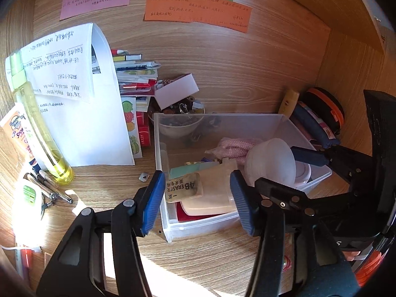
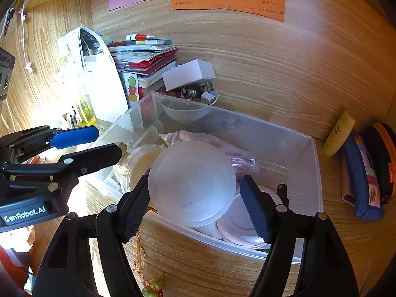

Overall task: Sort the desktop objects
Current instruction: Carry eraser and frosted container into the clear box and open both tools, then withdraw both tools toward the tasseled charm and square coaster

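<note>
**Both grippers over the storage bin, lid at the right jaws**

Step in hand, as I judged it: putting the round frosted lid [image 2: 191, 185] into the clear plastic bin [image 1: 284, 123], or lifting it out. Couldn't tell which from these views.

Right gripper [image 2: 195, 205]: jaws stood wide, either side of the lid. Left pad looked to touch the lid's edge; the right pad showed a gap. So no confirmed grip. The lid sat tilted over a pink-rimmed dish [image 2: 243, 232], against a pink cord in a bag [image 1: 235, 147].

Left gripper [image 1: 198, 198]: jaws wide, empty, hanging over the bin's near corner above the 4B eraser [image 1: 183, 189] and a beige case [image 1: 212, 193].

Outside the bin: yellow bottle [image 1: 42, 133], pens [image 1: 49, 185], bowl of trinkets [image 2: 195, 96], pencil pouch [image 2: 363, 178], yellow tube [image 2: 339, 133].

Next move, my call: if placing, back the right hand straight out so the pads don't drag the lid. If picking, close across the lid's full width. It looked slick and domed, so a slip was likely. Left hand had to stay out of the right one's path; they were close.
</note>
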The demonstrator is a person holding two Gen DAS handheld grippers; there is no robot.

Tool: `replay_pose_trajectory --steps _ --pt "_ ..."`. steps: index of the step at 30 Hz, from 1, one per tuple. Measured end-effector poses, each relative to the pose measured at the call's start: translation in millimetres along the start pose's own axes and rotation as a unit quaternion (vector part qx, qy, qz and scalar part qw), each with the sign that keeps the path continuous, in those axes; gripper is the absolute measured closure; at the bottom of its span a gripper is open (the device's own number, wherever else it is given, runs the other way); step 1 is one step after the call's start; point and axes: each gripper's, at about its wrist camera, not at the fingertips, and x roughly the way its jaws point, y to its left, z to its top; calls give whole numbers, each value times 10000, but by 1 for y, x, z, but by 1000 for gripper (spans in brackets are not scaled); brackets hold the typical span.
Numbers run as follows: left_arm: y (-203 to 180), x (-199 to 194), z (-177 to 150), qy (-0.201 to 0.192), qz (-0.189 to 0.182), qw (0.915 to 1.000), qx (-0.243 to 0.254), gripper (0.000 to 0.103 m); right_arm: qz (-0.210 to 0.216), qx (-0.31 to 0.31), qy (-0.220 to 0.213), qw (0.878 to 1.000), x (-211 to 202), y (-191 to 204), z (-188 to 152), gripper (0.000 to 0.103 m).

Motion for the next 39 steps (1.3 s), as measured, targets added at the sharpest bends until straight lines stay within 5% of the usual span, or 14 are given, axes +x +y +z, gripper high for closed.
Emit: replay_pose_trajectory --steps 19,39 --pt "-16 -45 -22 -121 227 9996 142 34 -62 398 10 9992 -47 -12 -38 23" --pt "-19 -61 -84 362 488 9981 100 29 424 373 679 9961 -53 32 -136 23"
